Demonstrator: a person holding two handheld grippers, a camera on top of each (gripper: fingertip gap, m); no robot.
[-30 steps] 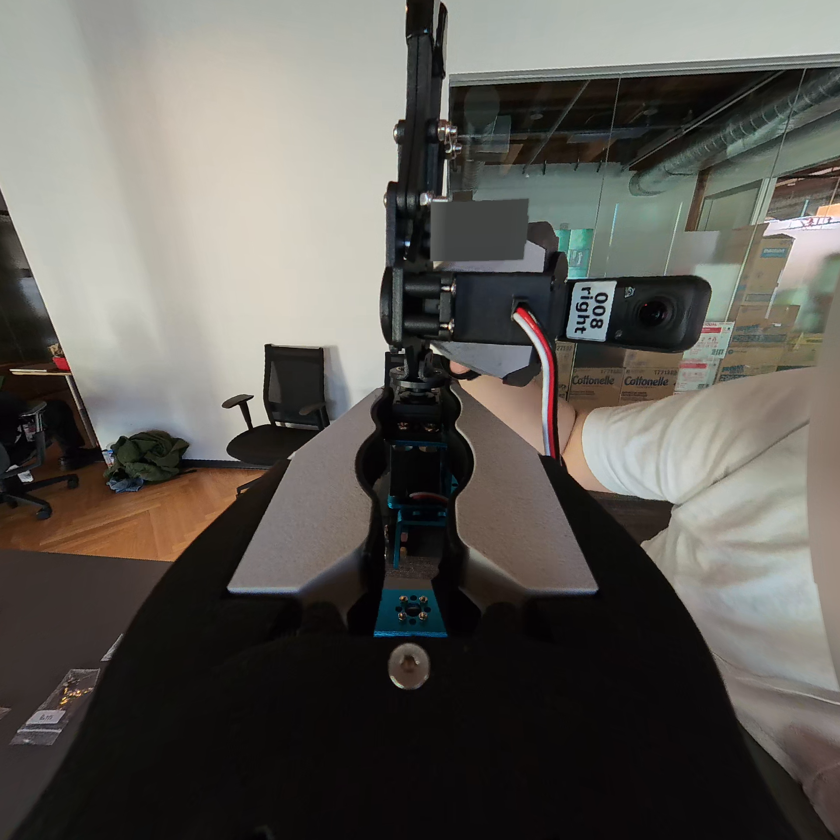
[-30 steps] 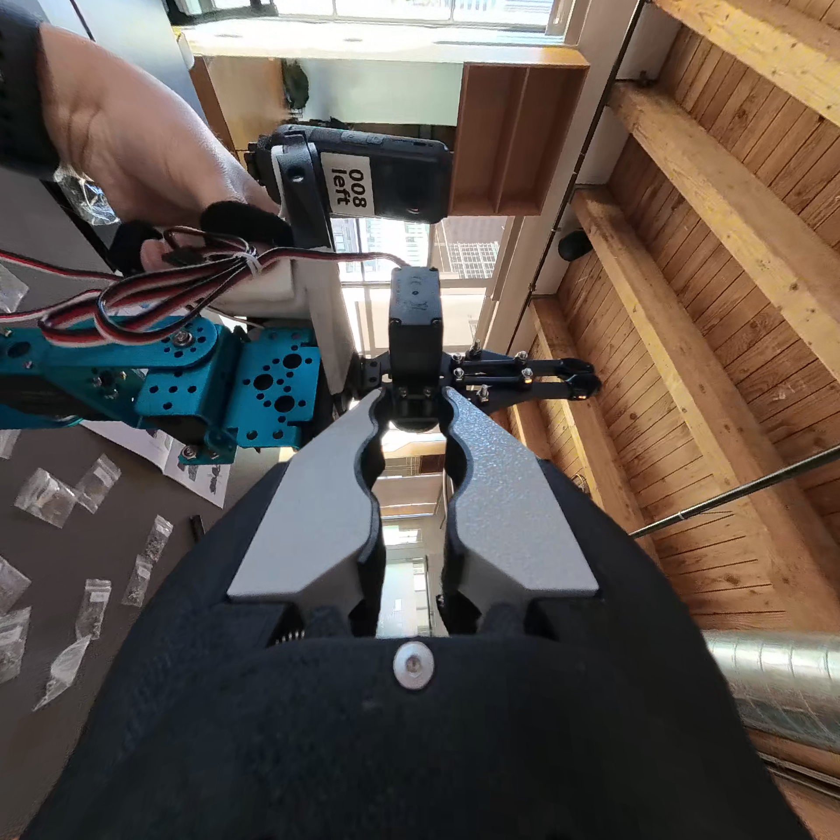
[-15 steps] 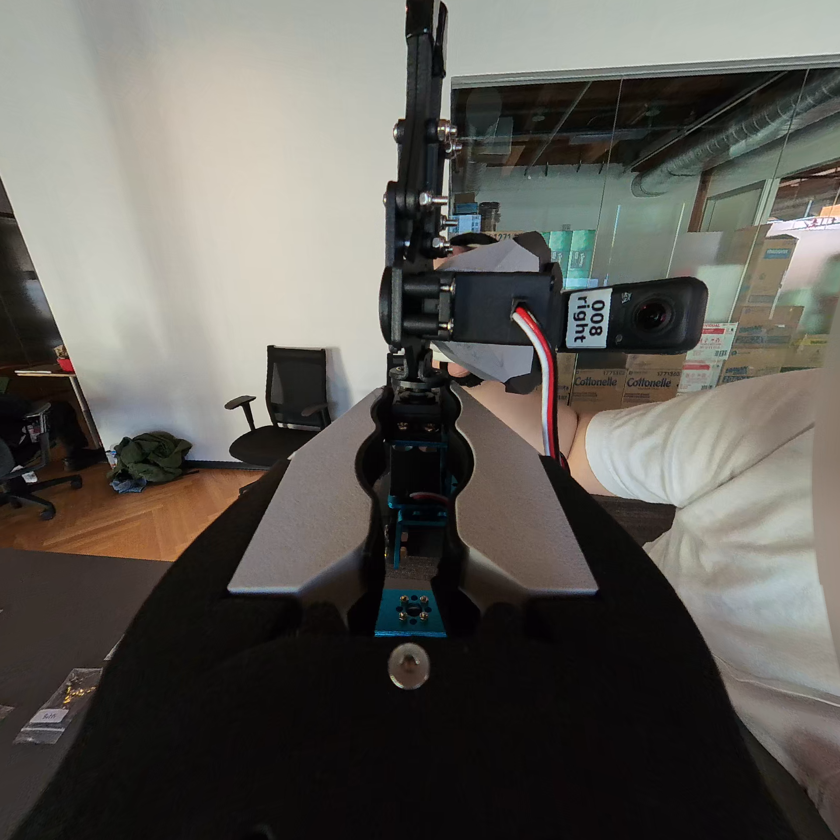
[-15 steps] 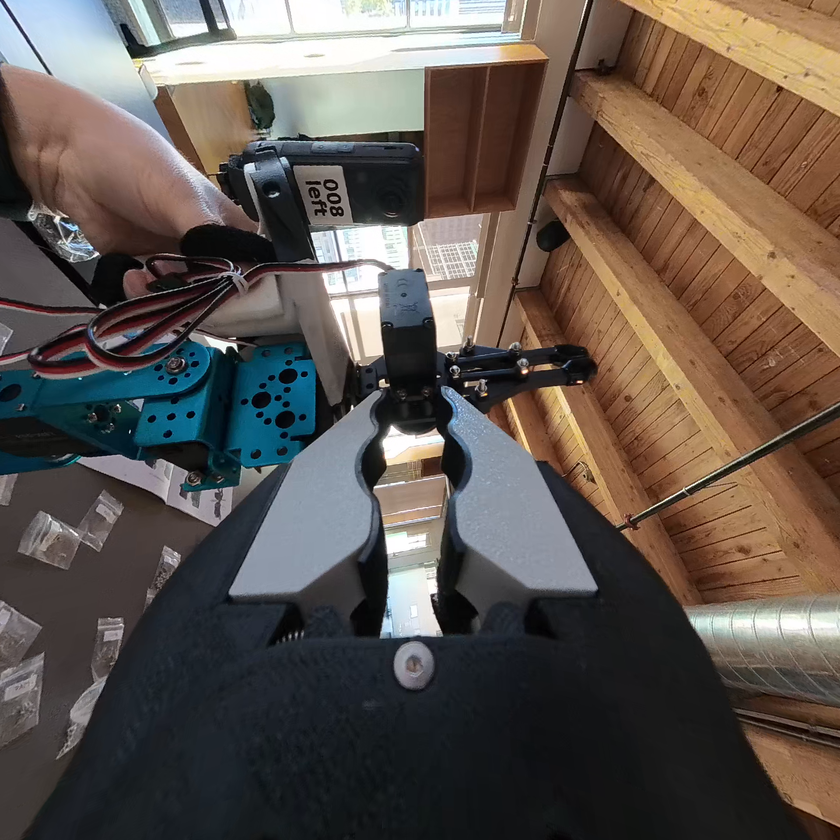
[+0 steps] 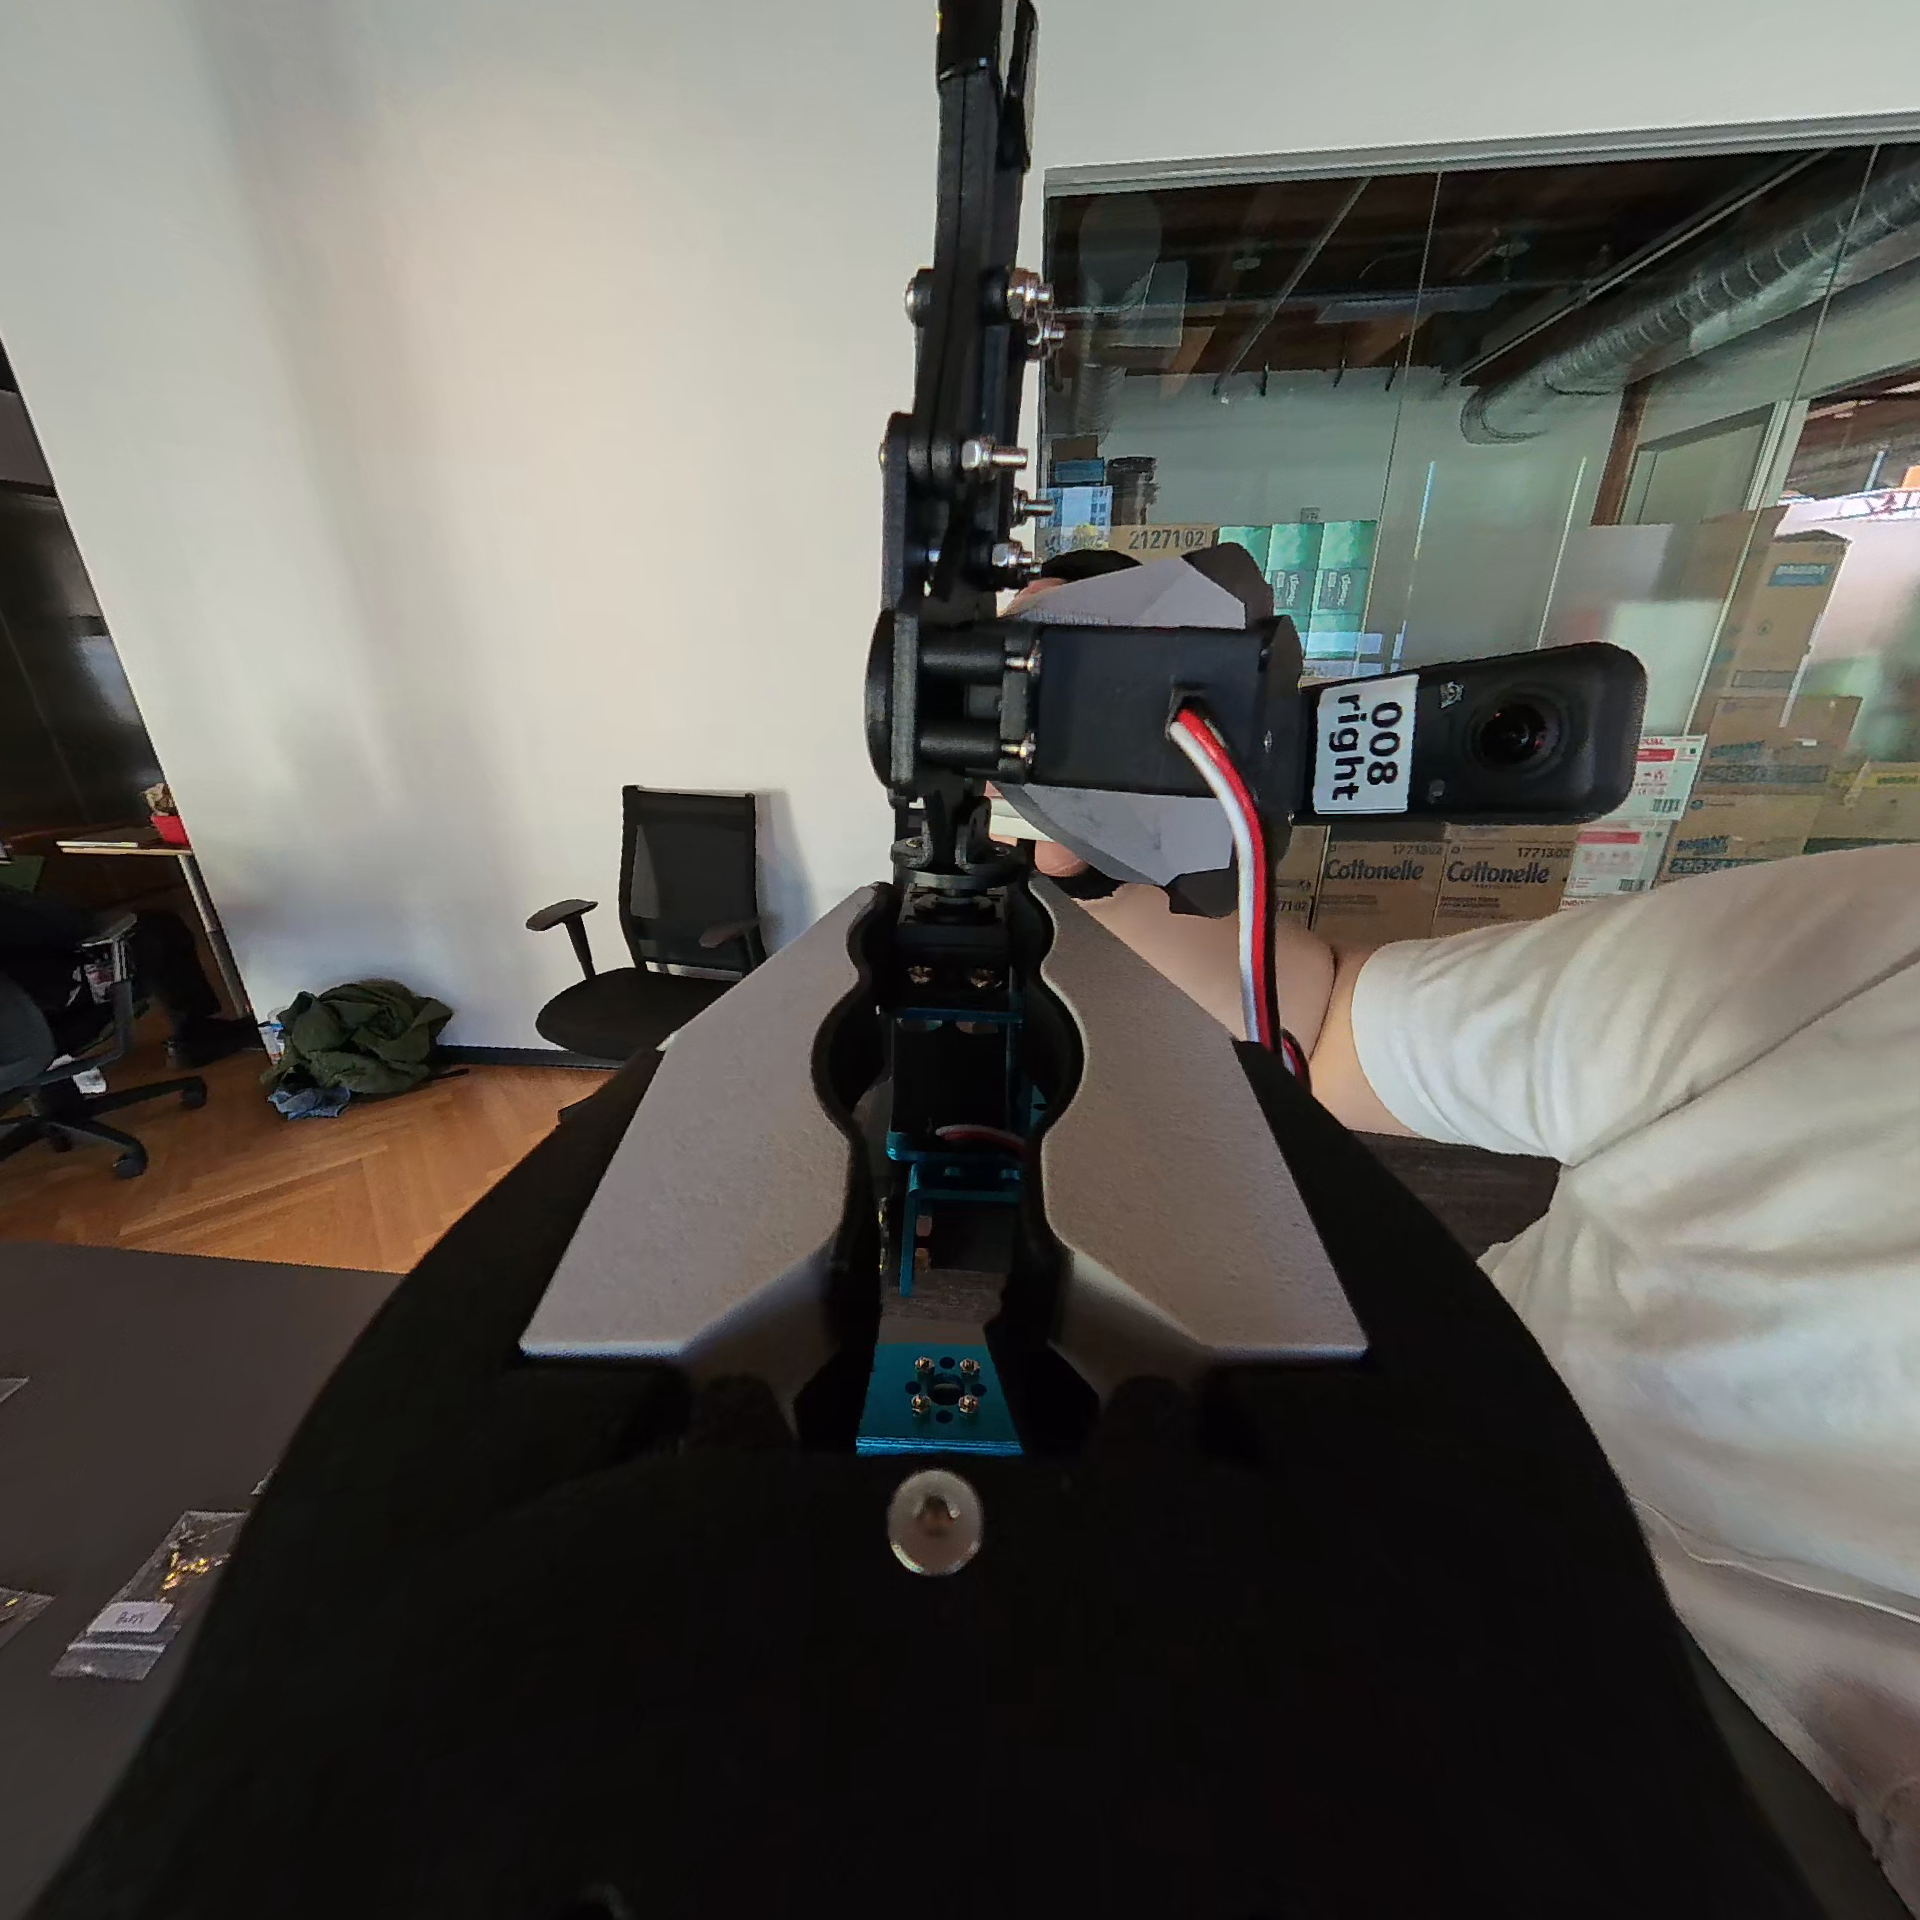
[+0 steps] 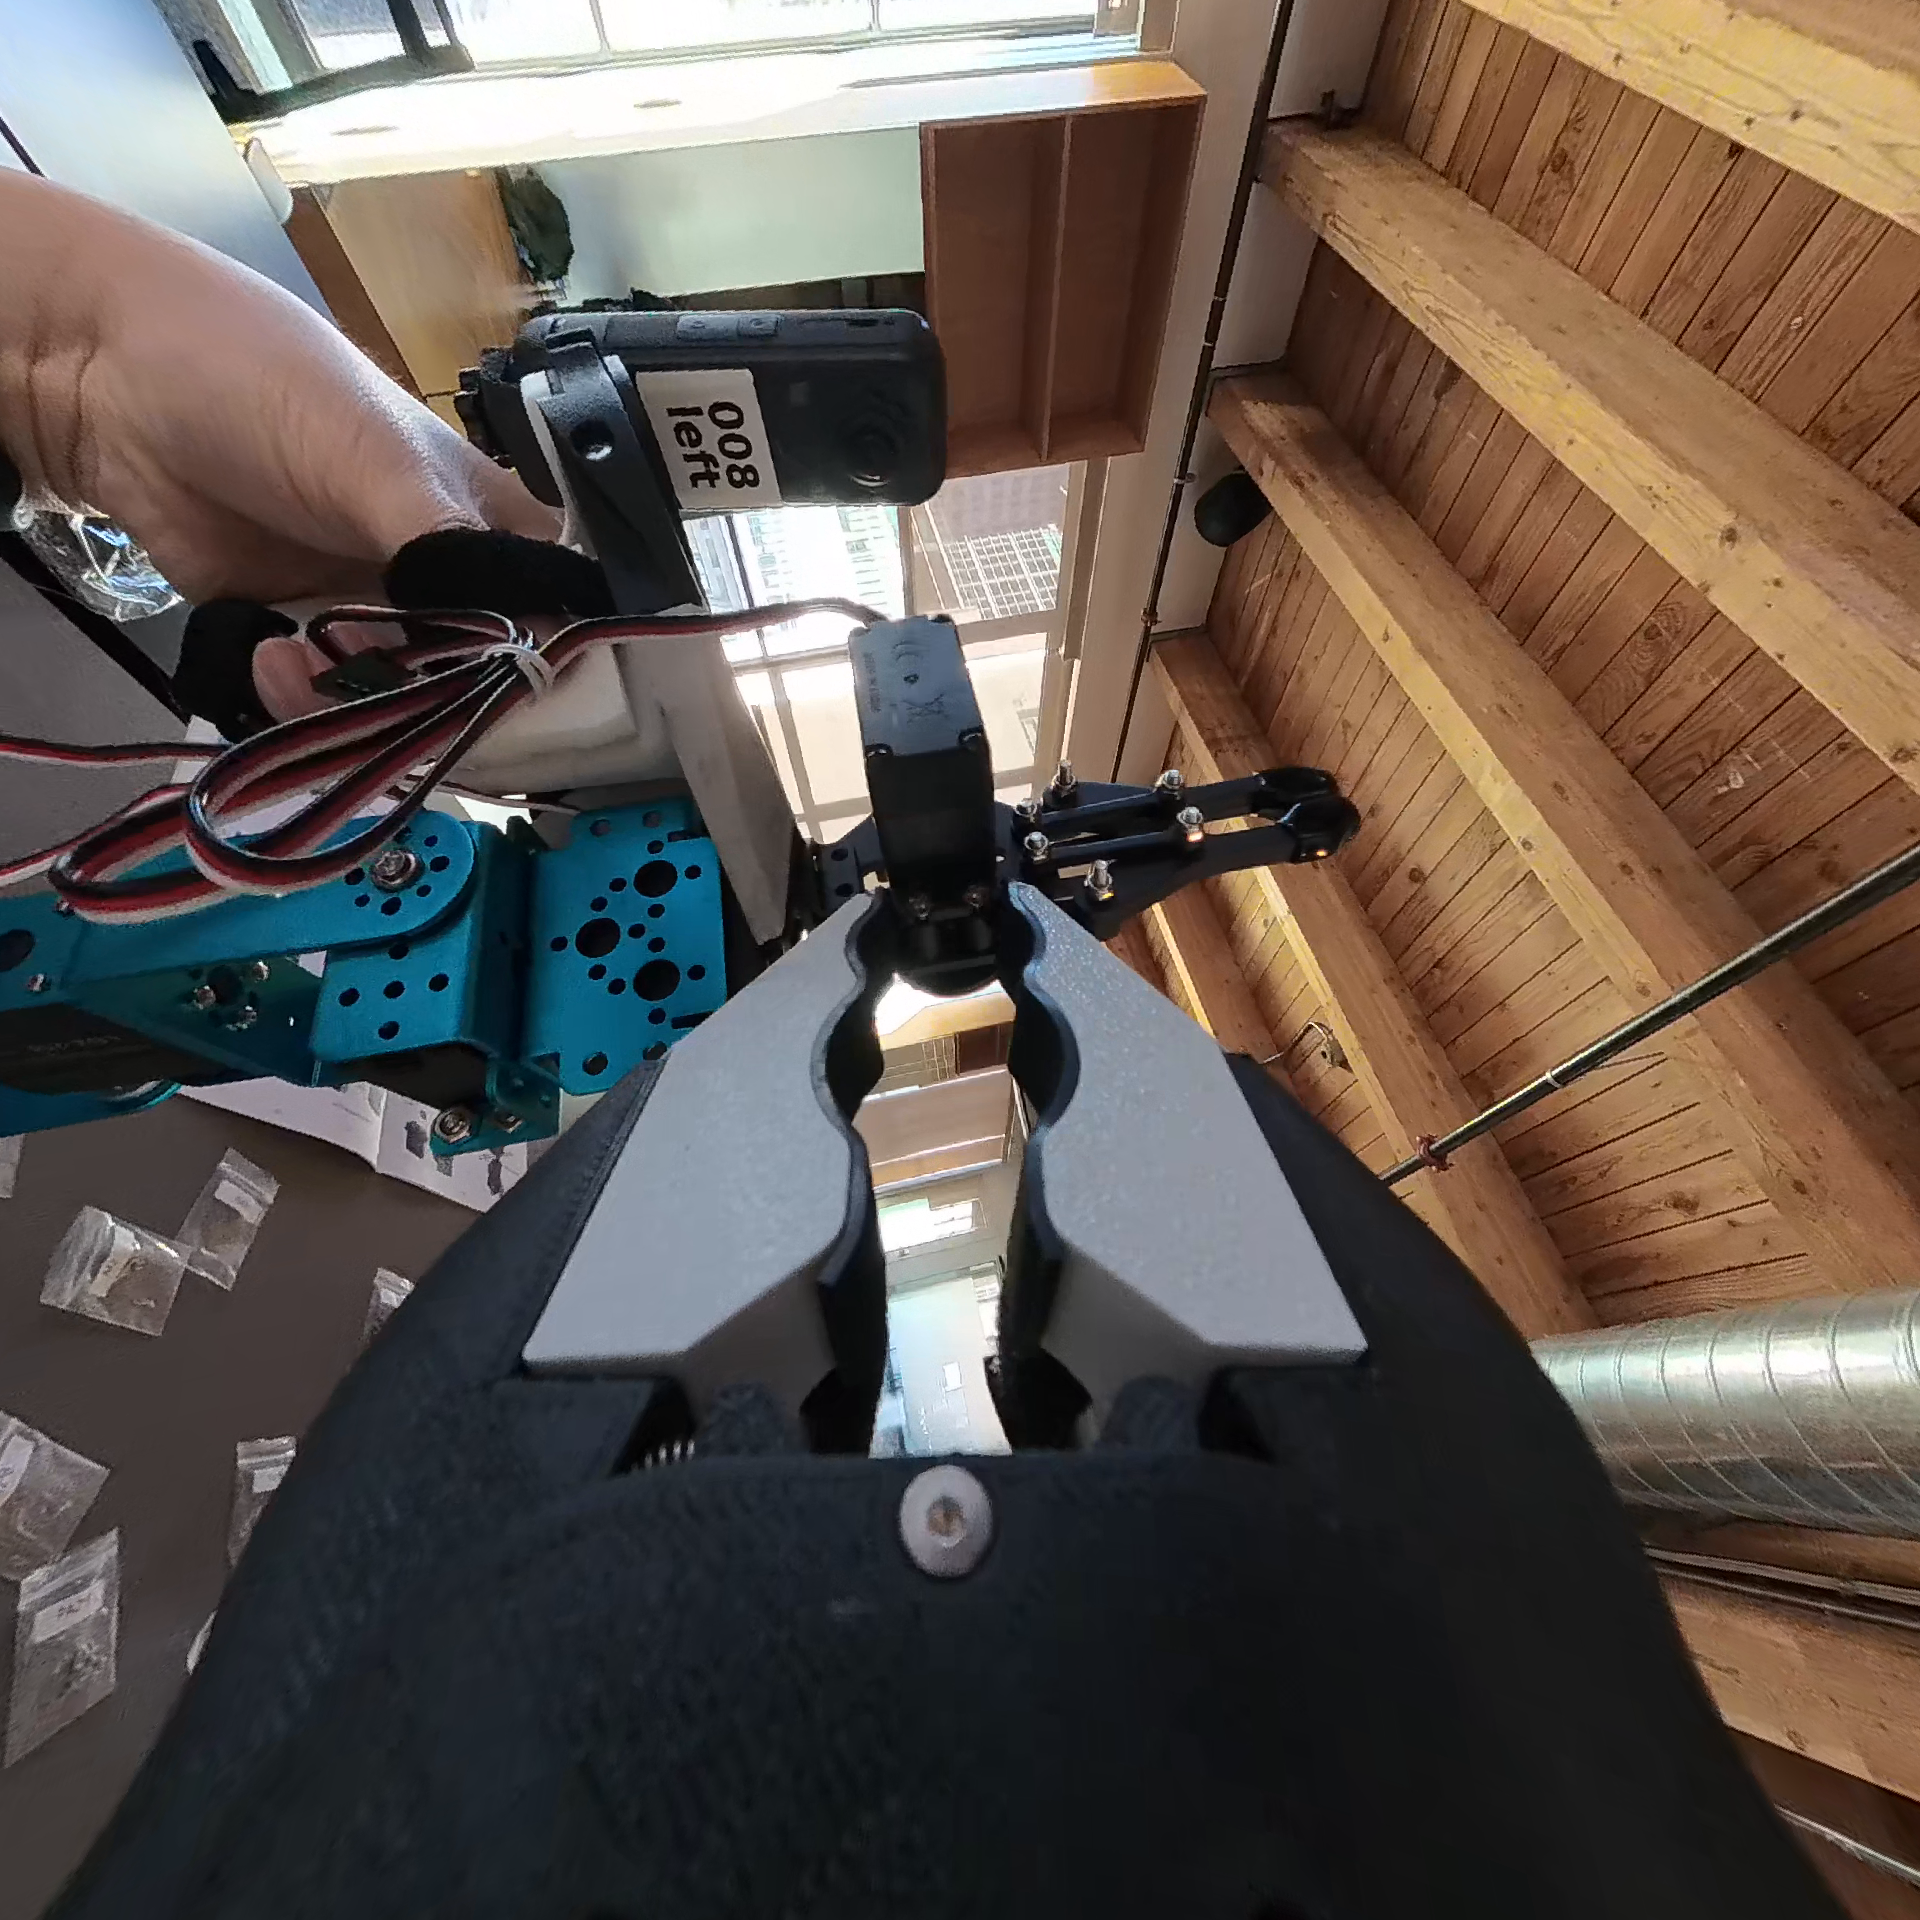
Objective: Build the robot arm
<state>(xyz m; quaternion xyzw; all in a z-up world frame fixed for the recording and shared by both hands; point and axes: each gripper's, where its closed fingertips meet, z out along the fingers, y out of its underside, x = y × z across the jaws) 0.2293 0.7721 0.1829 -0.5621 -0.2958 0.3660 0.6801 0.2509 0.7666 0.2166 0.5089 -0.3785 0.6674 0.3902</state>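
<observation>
A small blue metal robot arm (image 6: 416, 956) ends in a black servo (image 6: 920, 748) and a black claw (image 6: 1195, 831). My right gripper (image 6: 940, 914) is shut on the servo's base where the claw joins. In the left wrist view my left gripper (image 5: 948, 904) is shut on the arm's black wrist servo (image 5: 951, 1039) above a blue bracket (image 5: 940, 1397), and the claw (image 5: 966, 416) points straight up. The right gripper (image 5: 1122, 727) shows just behind the claw. The left gripper (image 6: 675, 675), held by a hand (image 6: 208, 416), and red-white-black wires (image 6: 312, 748) show in the right wrist view.
Several small clear bags of parts (image 6: 104, 1268) and a printed sheet (image 6: 353, 1122) lie on the dark table (image 5: 156, 1351). A person's white sleeve (image 5: 1662, 1143) fills the right side. An office chair (image 5: 665, 935) and stacked boxes (image 5: 1455, 883) stand far behind. The grippers are tip to tip, or close to it.
Both grippers keep their grip. The arm and both grippers have drifted slightly; in the right wrist view the claw now tilts a little more and the left gripper sits slightly lower.
</observation>
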